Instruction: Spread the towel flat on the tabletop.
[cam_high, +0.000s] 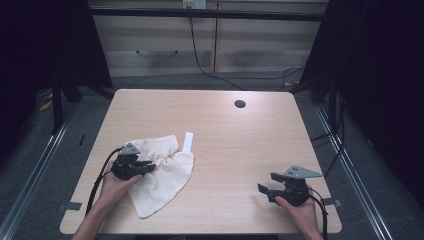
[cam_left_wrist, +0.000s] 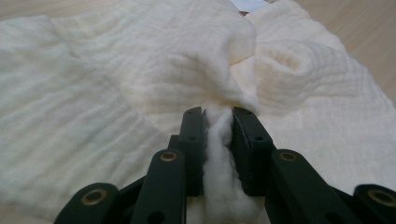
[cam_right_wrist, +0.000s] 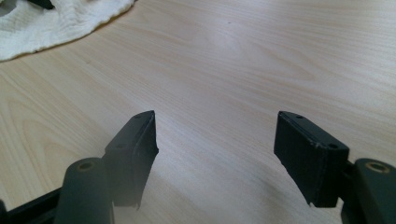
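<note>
The left gripper (cam_left_wrist: 218, 135) pinches a fold of the crumpled cream waffle-weave cloth (cam_high: 162, 172) at the table's front left, while the spread, empty right gripper (cam_high: 267, 184) waits well apart to the cloth's right.

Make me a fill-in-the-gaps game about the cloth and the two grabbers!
1. The left gripper is shut on the cream ____.
2. The right gripper has its jaws ____, with nothing between them.
3. The cloth lies on a wooden ____.
4. A small white tag sticks out at the cloth's ____ edge.

Missing words: cloth; open; table; far
</note>
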